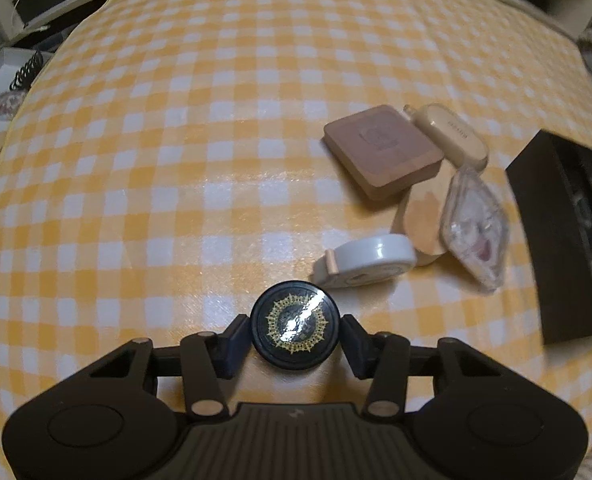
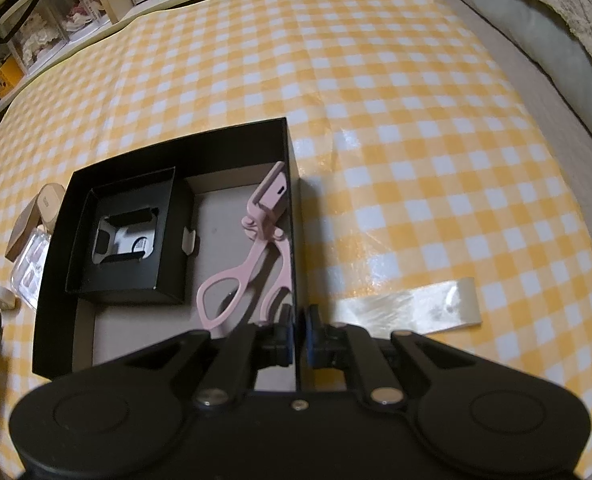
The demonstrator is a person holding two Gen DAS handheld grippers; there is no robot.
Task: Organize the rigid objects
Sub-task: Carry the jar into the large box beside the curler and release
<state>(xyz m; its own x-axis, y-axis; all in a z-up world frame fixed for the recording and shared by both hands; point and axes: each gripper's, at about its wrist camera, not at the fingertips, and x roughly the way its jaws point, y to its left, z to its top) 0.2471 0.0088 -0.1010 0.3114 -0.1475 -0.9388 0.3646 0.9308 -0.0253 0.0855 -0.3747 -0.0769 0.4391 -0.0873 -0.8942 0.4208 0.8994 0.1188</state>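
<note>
Nearest to the left wrist camera, the left gripper (image 1: 295, 330) holds a round black compact (image 1: 295, 323) between its two pads, on the yellow checked cloth (image 1: 175, 160). Further right lie a grey-white round case (image 1: 370, 258), a square pink compact (image 1: 382, 148) and a clear faceted case (image 1: 476, 220), near together. At the right, the right gripper (image 2: 298, 330) is pinched on the right wall of the black box (image 2: 293, 216), where pink scissor-like tool (image 2: 251, 248) lies inside.

Yellow-white checked tablecloth (image 1: 215, 160), black gold-patterned disc (image 1: 294, 325), pink eyelash curler (image 2: 251, 248)
</note>
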